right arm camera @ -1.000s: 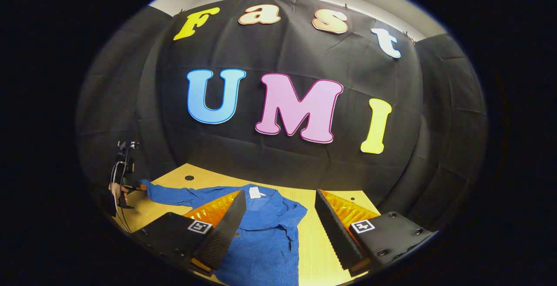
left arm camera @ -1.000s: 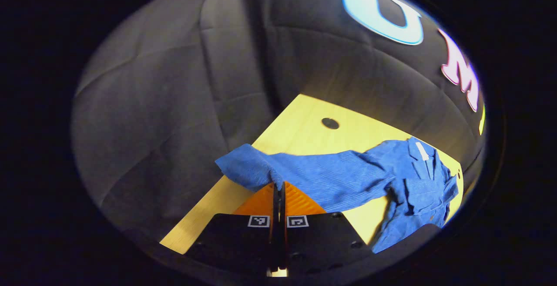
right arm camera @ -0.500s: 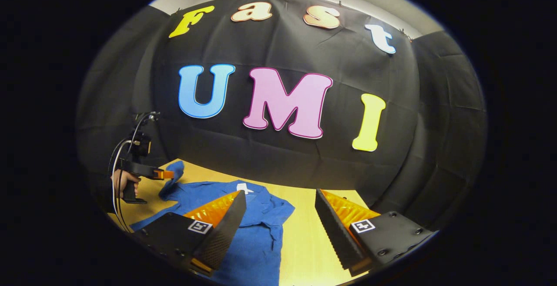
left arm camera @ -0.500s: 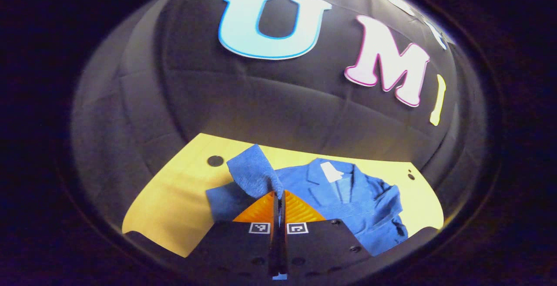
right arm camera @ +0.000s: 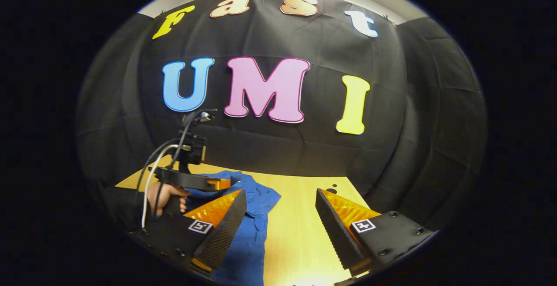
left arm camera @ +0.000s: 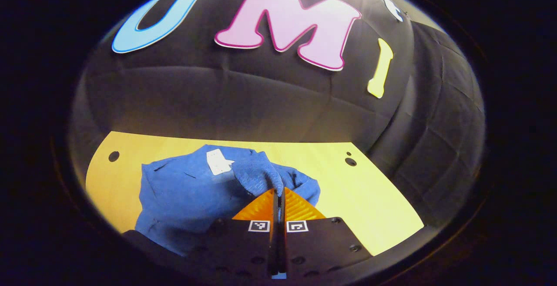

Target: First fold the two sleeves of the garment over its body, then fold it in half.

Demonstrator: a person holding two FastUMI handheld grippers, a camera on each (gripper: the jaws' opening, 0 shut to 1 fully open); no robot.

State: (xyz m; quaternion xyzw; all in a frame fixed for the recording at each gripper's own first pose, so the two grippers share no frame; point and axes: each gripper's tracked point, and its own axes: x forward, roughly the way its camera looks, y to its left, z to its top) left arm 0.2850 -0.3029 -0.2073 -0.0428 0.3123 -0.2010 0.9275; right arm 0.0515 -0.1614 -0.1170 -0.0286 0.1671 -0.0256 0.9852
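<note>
A blue garment [left arm camera: 182, 194] lies collar-up on the yellow wooden table [left arm camera: 374, 199], a white label [left arm camera: 216, 164] at its neck. My left gripper [left arm camera: 279, 189] is shut on the cuff of one sleeve [left arm camera: 256, 173] and holds it lifted over the garment's body. In the right gripper view, a hand [right arm camera: 163, 196] holds that left gripper [right arm camera: 223, 184] above the garment [right arm camera: 256, 201]. My right gripper [right arm camera: 280, 218] hovers open over the table just right of the garment, with nothing between its fingers.
The table has small round holes near its far corners [left arm camera: 114, 156] [left arm camera: 350, 161] [right arm camera: 333, 189]. Black cloth walls close in behind and at the sides. Bare tabletop [right arm camera: 296, 238] stretches to the right of the garment.
My left gripper has swung to the right with the sleeve cuff, bringing it from the table's left side to above the garment's body. The right gripper stays open, barely shifted.
</note>
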